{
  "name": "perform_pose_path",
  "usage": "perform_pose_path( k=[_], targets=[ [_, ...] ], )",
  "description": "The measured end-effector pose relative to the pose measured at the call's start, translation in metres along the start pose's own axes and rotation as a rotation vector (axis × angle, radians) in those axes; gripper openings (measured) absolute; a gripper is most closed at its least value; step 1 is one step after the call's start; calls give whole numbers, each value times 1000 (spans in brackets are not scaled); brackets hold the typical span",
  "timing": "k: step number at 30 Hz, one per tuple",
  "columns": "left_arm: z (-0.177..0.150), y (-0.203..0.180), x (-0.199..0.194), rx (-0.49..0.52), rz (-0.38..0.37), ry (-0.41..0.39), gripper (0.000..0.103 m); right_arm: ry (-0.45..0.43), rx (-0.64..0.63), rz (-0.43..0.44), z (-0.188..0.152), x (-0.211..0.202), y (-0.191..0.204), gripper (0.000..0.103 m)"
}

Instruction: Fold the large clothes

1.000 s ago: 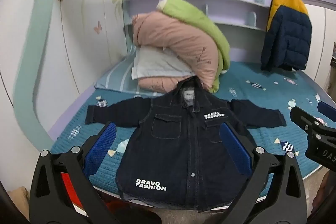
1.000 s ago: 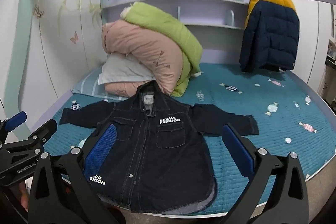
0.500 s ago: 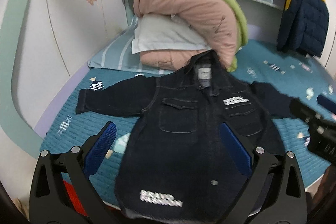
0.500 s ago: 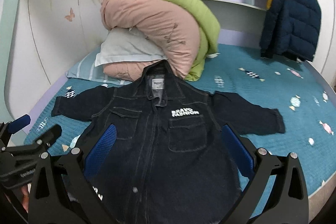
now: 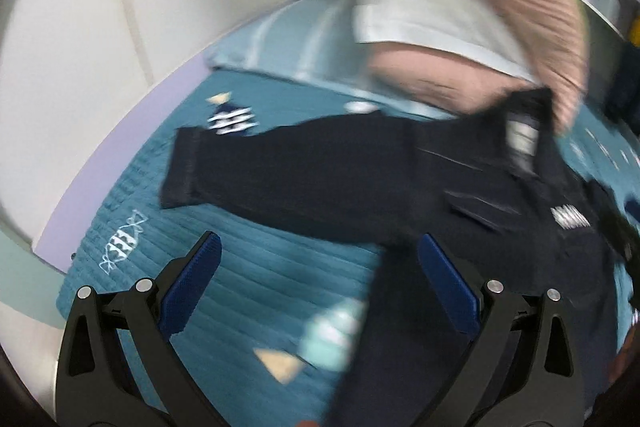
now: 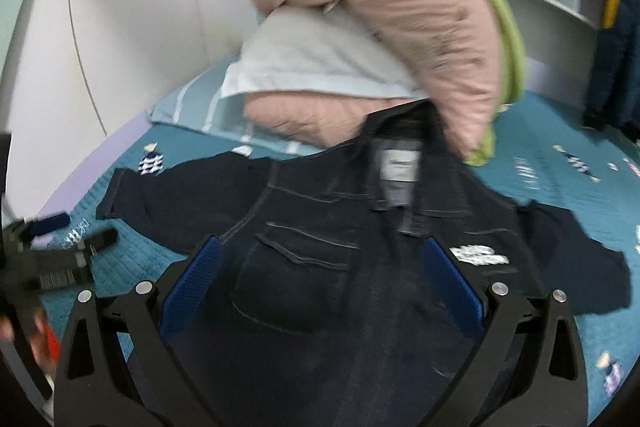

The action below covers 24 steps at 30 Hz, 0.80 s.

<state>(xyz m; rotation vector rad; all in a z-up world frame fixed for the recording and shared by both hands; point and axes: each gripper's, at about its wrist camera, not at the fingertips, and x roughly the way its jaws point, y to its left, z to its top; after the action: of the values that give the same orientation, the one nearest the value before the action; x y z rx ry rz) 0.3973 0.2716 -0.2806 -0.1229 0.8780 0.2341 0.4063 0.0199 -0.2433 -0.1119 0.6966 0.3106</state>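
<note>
Jacket [image 6: 320,259] lies flat on the bed [image 5: 248,291], under both claws. Left claw [image 5: 318,277] and right claw [image 6: 320,277] gape wide, holding nothing.

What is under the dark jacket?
The dark denim jacket lies spread on the teal quilted bedspread. Whatever the bedspread shows beneath the jacket is covered. Its collar touches the pink duvet.

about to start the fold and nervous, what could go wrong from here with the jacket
1. The jacket collar lies against the quilt pile; lifting near it could snag or topple the pile.
2. Both views are blurred; the open left tool hangs above bare bedspread beside the sleeve, so a hasty pinch could catch bedspread instead.
3. The open right tool is over the chest pocket, and may grab only one layer.
</note>
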Motion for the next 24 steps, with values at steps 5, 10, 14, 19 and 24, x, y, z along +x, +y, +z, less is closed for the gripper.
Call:
perform_pose_path(
  k=[5, 10, 14, 19, 24],
  targets=[
    [19, 77, 65, -164, 25, 46, 98, 39, 52, 43, -2, 65, 9, 97],
    [26, 136, 113, -347, 38, 81, 98, 75, 34, 46, -4, 114, 24, 94],
    [27, 161, 142, -397, 47, 109, 98, 104, 19, 95, -3, 141, 38, 58],
    [24, 167, 159, -415, 72, 110, 98, 147, 106, 234, 1, 168, 42, 19],
    [28, 157, 165, -363, 123, 102, 81, 205, 167, 320, 5, 192, 51, 0]
  ],
)
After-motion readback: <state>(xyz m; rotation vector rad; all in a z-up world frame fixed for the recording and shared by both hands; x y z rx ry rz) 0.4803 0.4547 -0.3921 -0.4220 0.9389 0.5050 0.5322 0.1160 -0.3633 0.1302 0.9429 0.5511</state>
